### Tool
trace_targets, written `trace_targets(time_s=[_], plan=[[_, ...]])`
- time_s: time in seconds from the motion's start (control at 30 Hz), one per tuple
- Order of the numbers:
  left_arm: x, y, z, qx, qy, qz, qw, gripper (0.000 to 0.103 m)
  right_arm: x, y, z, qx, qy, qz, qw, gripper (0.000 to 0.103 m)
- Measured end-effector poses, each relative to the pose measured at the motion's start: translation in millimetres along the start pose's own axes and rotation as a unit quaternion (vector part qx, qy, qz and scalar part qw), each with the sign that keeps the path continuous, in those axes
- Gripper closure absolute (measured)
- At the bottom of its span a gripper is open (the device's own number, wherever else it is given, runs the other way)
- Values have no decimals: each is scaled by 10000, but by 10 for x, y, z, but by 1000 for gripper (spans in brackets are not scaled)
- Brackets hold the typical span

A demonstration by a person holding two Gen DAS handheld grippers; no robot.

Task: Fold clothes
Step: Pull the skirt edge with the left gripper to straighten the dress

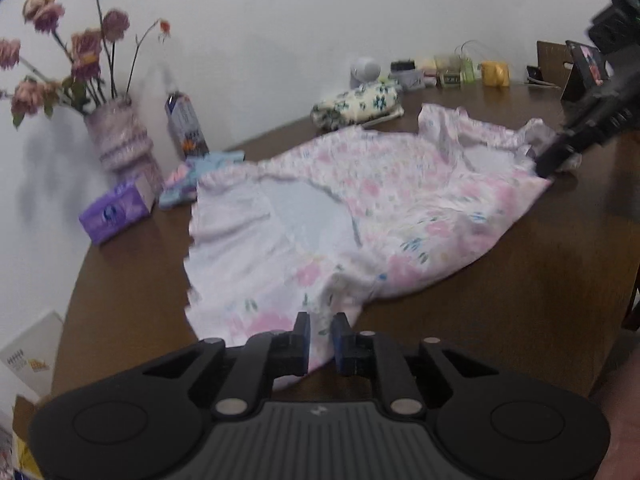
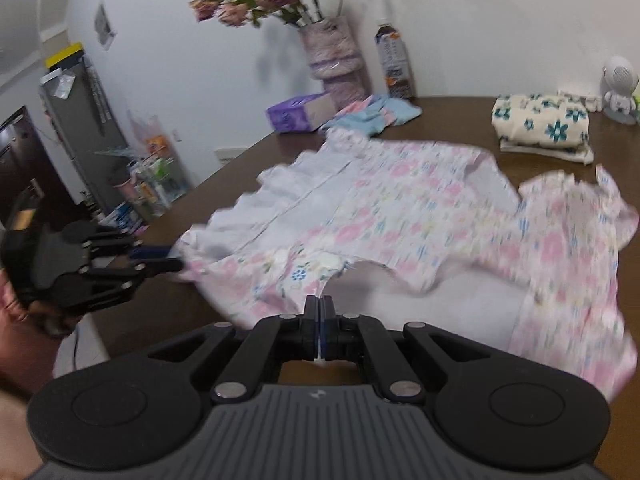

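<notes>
Right gripper (image 2: 320, 312): clenched, pads pressed together on a thin sliver of the pink floral garment (image 1: 360, 208) at its near hem. Left gripper (image 1: 320, 332): jaws stand a narrow gap apart with the garment's cloth in and under that gap. Whether it pinches the cloth cannot be told.

1. Table (image 1: 520, 300): brown wood. The garment lies spread across it, partly turned so that pale lining shows beside the printed face.
2. Garment: the two grippers sit at opposite ends of one of its edges. This layout fits a fold being carried across.
   - Confirm that both grips hold before lifting.
   - Keep both ends level and the edge between them taut.
   - Lay the carried edge parallel to the opposite edge.
   - Thin fabric sags, so lift low and lay it down flat to avoid a trapped crease.
3. Folded cream cloth (image 2: 544, 128) with teal flowers: beyond the garment, apart from it. Keep the fold clear of it.
4. Vase (image 1: 120, 140): beyond the garment's far corner.
5. Bottle (image 1: 186, 124): beyond the garment, beside the vase. The label is too blurred to read.
6. Purple pack (image 1: 116, 210): near the garment's far corner. It bears a round emblem, and any text is illegible.
7. Emblem on each gripper body: small and pale, with no readable letters.
</notes>
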State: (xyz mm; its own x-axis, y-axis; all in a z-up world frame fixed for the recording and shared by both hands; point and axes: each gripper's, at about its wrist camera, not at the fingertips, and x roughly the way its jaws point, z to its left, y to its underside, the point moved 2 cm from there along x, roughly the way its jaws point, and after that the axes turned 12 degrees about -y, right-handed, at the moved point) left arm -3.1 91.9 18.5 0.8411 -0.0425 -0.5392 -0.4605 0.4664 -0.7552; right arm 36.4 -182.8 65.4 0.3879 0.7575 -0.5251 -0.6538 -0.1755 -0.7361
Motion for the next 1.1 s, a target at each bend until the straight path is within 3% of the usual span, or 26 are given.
trace_targets(time_s=[0.03, 0.17, 0.23, 0.3, 0.37, 0.53, 0.57, 0.6, 0.67, 0.77, 0.9, 0.97, 1.03, 1.1], plan=[[-17, 15, -4, -20, 21, -15, 10000, 89, -1, 84, 35, -15, 32, 91, 10000, 103], [-134, -13, -34, -12, -29, -227, 9997, 60, -6, 286, 72, 111, 113, 178, 9997, 98], [-198, -76, -23, -44, -33, -389, 9992, 59, -25, 278, 61, 179, 224, 13, 9996, 91], [-235, -143, 2, -106, -39, -529, 9985, 54, -8, 249, 42, 283, 212, -101, 9993, 76], [-181, -194, 21, -48, -85, -521, 9986, 45, 63, 233, 21, 373, 231, -97, 9990, 68], [127, -207, 75, 306, -233, -84, 9992, 43, 228, 315, 14, 437, 357, 116, 9983, 69], [176, -174, 82, 347, -174, 21, 9992, 45, 245, 345, 29, 399, 419, 172, 9982, 71], [225, -140, 89, 388, -114, 126, 9991, 52, 251, 365, 37, 370, 465, 203, 9980, 80], [264, -79, 91, 458, 96, 268, 9985, 100, 245, 386, 42, 326, 529, 217, 9978, 92], [86, -37, 48, 921, -105, -86, 9957, 101, 236, 418, 49, 261, 624, 238, 9974, 102], [-104, 63, 16, 1422, -202, -94, 9896, 100, 224, 460, 59, 174, 751, 266, 9967, 103], [-86, 137, 89, 1169, -163, 130, 9929, 91, 218, 477, 66, 127, 811, 280, 9962, 103], [-75, 153, 274, 445, -146, 238, 9986, 81, 214, 481, 81, 72, 856, 288, 9959, 103], [-84, 126, 515, -522, -106, 226, 9983, 62, 211, 485, 97, 33, 877, 282, 9957, 102]])
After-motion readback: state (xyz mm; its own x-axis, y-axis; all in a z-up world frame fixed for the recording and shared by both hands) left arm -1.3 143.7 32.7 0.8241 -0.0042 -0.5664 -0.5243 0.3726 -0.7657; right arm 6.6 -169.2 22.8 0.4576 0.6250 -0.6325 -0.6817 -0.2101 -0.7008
